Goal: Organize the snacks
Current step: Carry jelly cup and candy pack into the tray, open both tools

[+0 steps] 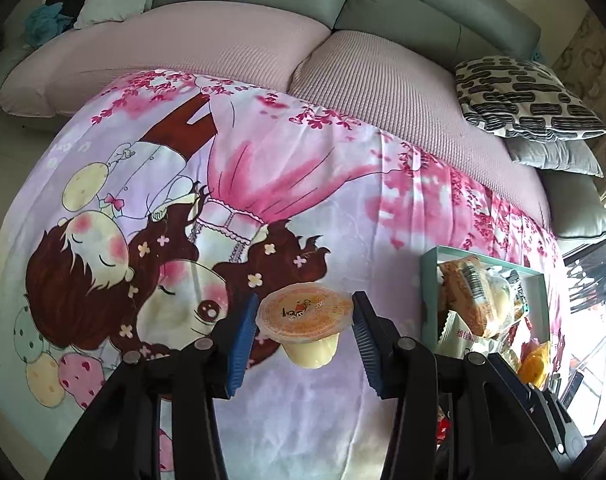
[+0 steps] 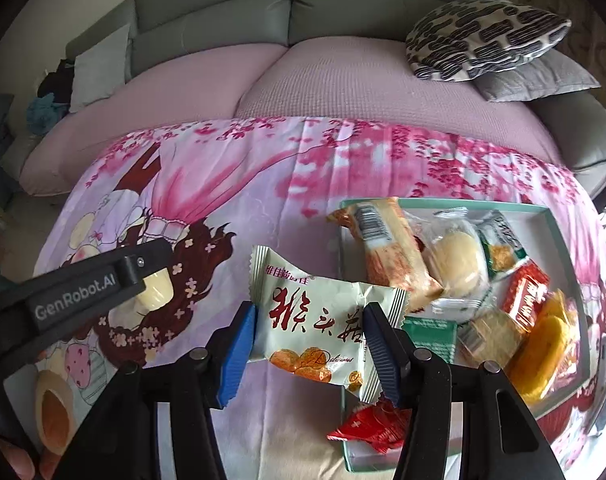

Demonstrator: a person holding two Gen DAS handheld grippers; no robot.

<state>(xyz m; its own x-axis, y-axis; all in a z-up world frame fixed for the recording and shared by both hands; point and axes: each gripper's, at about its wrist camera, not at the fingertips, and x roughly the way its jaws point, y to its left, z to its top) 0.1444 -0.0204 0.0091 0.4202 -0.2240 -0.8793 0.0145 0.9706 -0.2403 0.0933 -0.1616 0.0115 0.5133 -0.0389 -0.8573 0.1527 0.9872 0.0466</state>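
The pale green snack packet [image 2: 323, 320] sits pinched between the blue pads of the right gripper [image 2: 309, 334], held in the air just left of the teal tray [image 2: 559, 248] and above the cartoon-print cloth [image 2: 231, 184]; its jaws are clenched on the packet's crinkled film. To finish this step well, I judge the packet should travel right over the tray's near-left corner and be let go low, onto a bare patch of the tray floor, so the light, air-puffed wrapper does not slide off the heap; the grip should stay gentle, since the biscuits inside look brittle.

The jelly cup [image 1: 305, 320] lies between the ribbed pads of the left gripper [image 1: 305, 332], well left of the tray; the pads stand at its rim, yet whether they press it or merely flank it I cannot tell. The cup is a smooth, translucent plastic cone with a flat orange foil lid, slippery and best taken by its rim.

Inside the tray, a long orange packet [image 2: 387, 248] lies beside a clear-wrapped round bun [image 2: 457, 260]; right of these rest a red sachet [image 2: 525, 292] and a glossy yellow-orange pouch [image 2: 543, 352]; a red foil sweet [image 2: 369, 424] sits at the tray's near edge. Beyond the tray, a black-and-white patterned cushion [image 2: 483, 36] rests on the ribbed pink sofa cover [image 2: 343, 76].
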